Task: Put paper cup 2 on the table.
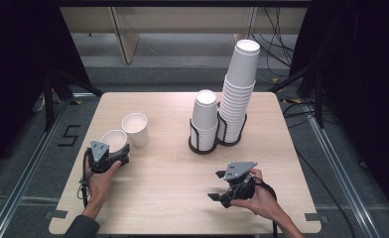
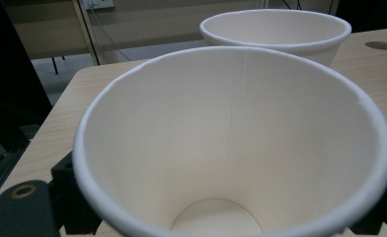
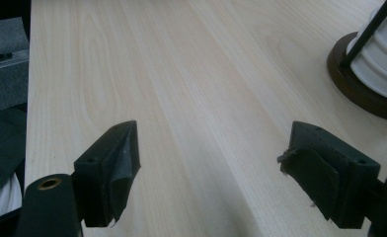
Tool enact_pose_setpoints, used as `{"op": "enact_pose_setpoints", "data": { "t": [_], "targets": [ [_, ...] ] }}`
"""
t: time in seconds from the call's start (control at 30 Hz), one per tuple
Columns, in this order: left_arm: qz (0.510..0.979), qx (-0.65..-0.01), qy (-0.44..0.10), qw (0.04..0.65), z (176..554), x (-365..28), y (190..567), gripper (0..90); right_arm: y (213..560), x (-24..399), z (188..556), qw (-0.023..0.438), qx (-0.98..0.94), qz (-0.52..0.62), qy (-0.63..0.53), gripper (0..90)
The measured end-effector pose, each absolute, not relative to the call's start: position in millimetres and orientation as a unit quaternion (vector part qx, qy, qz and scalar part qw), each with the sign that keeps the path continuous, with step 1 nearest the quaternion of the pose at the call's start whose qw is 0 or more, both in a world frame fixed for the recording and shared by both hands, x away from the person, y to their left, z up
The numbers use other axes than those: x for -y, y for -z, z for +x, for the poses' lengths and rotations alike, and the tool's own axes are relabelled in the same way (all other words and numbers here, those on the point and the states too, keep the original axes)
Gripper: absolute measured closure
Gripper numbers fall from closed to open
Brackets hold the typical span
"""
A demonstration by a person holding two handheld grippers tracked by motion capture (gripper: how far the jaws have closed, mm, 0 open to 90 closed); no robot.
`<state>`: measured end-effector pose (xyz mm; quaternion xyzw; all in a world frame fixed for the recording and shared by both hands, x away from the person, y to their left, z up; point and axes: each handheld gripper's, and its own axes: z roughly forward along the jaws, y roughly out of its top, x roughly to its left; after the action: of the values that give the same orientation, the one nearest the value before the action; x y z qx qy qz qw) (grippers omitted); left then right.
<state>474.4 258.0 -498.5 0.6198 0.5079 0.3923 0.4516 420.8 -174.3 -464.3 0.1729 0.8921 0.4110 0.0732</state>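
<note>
On the left of the pale wooden table (image 1: 182,163), the left tongs (image 1: 117,151) have a white paper cup (image 2: 231,148) between their jaws; whether the pads press on it I cannot tell. A second white paper cup (image 1: 135,129) stands just beyond, to the right. The right tongs (image 3: 211,163) hang released over bare wood near the wire racks of stacked white cups (image 1: 232,99).

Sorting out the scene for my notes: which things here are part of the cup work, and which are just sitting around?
In use: left gripper, held cup, standing cup, short stack, tall stack.
Idle: right gripper, jaws apart over bare table.
</note>
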Motion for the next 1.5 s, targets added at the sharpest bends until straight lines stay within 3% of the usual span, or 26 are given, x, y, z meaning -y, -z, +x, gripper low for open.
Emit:
{"op": "enact_pose_setpoints", "data": {
  "t": [0.53, 0.97, 1.2, 1.5],
  "targets": [
    [0.645, -0.529, -0.350, 0.425, 469, -262, 510, 14.1, 464, 175, 420, 0.069, -0.893, 0.173, -0.410, 21.3],
    [0.654, -0.536, -0.347, 0.406, 447, -264, 503, 14.2, 464, 182, 420, 0.072, -0.889, 0.184, -0.414, 20.9],
    [0.634, -0.554, -0.321, 0.434, 426, -265, 499, 14.2, 463, 188, 417, 0.078, -0.885, 0.192, -0.418, 20.7],
    [0.637, -0.527, -0.305, 0.472, 387, -246, 487, 14.2, 464, 193, 413, 0.074, -0.881, 0.202, -0.421, 19.4]
  ]
}}
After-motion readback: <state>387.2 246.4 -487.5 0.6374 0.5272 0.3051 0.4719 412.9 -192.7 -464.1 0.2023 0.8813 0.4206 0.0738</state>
